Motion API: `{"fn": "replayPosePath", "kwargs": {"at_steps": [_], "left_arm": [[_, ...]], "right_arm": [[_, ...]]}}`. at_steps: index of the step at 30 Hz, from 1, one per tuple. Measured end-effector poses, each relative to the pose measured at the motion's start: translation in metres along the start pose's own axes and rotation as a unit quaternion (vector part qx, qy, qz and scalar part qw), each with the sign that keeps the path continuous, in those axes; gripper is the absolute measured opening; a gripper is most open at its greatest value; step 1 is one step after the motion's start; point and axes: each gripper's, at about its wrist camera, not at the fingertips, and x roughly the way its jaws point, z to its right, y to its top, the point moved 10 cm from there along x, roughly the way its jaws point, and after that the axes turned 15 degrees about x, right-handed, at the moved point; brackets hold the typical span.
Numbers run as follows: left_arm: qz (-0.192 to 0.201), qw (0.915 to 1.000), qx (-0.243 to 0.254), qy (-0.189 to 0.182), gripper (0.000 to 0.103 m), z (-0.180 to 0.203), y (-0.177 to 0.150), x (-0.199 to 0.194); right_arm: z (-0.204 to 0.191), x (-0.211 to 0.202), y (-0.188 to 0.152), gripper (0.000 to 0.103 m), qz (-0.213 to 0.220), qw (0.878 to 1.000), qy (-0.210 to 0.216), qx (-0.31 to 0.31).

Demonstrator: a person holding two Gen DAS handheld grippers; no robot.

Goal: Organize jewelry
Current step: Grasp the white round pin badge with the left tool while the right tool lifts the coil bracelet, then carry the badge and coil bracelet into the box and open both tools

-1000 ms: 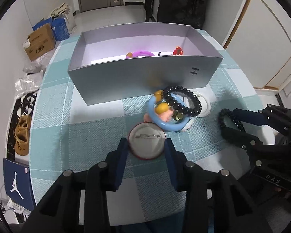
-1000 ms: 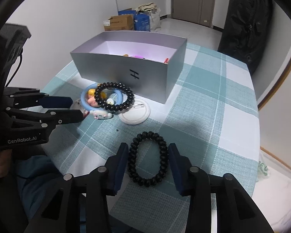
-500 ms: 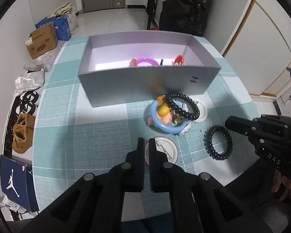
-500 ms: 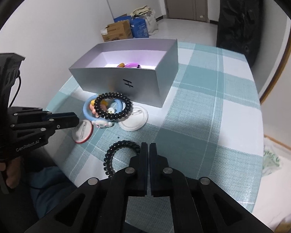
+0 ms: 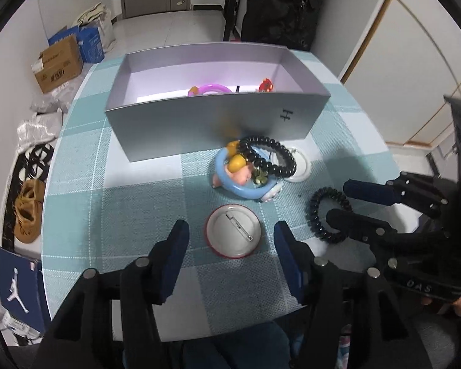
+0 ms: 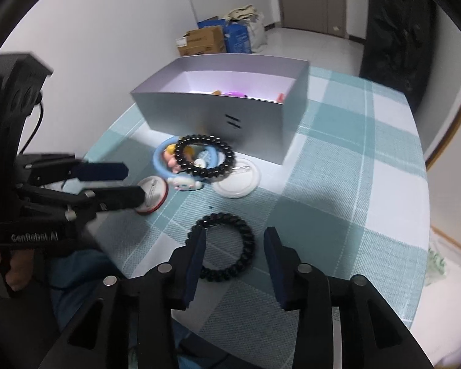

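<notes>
- The left gripper hangs over the near edge of the checked tablecloth with its fingers spread wide, holding nothing; the red-rimmed pin badge lies face down between them, touched by neither
- That badge looks light, stiff and flat, so I judge it will slide rather than lift unless the pads close on opposite points of its rim; the pin bar on the back could snag
- Just beyond it sits a small heap: a blue toy ring with figures, a black beaded bracelet draped over it, and a white badge under their right side, all beside the silver box, which already holds a purple ring and a red piece
- The beaded bracelet is loose and will probably sag when raised, dragging the ring under it
- Further right, the black spiral hair tie lies flat on the cloth, soft and springy; pinching one side of the coil seems surest
- The right gripper is parted too, empty, its left finger over the tie's near-left part and the other outside the loop
- Half a second earlier both pairs of fingers were pressed together and drawn back from their pieces; a full second back they straddled the same badge and tie as now, so neither piece has been lifted
</notes>
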Motion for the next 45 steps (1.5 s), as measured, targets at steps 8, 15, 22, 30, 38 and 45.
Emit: {"fn": "replayPosePath", "kwargs": {"at_steps": [8, 15, 22, 30, 38, 45], "left_arm": [[-0.007, 0.9983, 0.048, 0.033, 0.052, 0.006, -0.001, 0.009], [-0.007, 0.9972, 0.068, 0.032, 0.038, 0.009, 0.002, 0.006], [0.015, 0.9998, 0.007, 0.006, 0.037, -0.005, 0.009, -0.009], [0.096, 0.9928, -0.071, 0.01, 0.037, -0.038, 0.031, -0.044], [0.16, 0.9801, -0.113, 0.028, 0.037, -0.055, 0.051, -0.061], [0.18, 0.9754, -0.128, 0.011, 0.037, -0.064, 0.065, -0.059]], "right_arm": [[-0.012, 0.0, -0.012, 0.054, -0.009, 1.0, 0.007, -0.028], [-0.014, 0.002, -0.014, 0.056, -0.011, 0.999, 0.004, -0.035], [-0.021, 0.008, -0.016, 0.058, -0.001, 0.996, -0.032, -0.083], [-0.028, 0.01, -0.014, 0.042, -0.001, 0.996, -0.025, -0.09], [-0.011, -0.001, 0.005, 0.041, 0.003, 0.999, 0.041, 0.006], [-0.012, -0.033, 0.031, 0.041, 0.039, 0.989, 0.129, 0.061]]}}
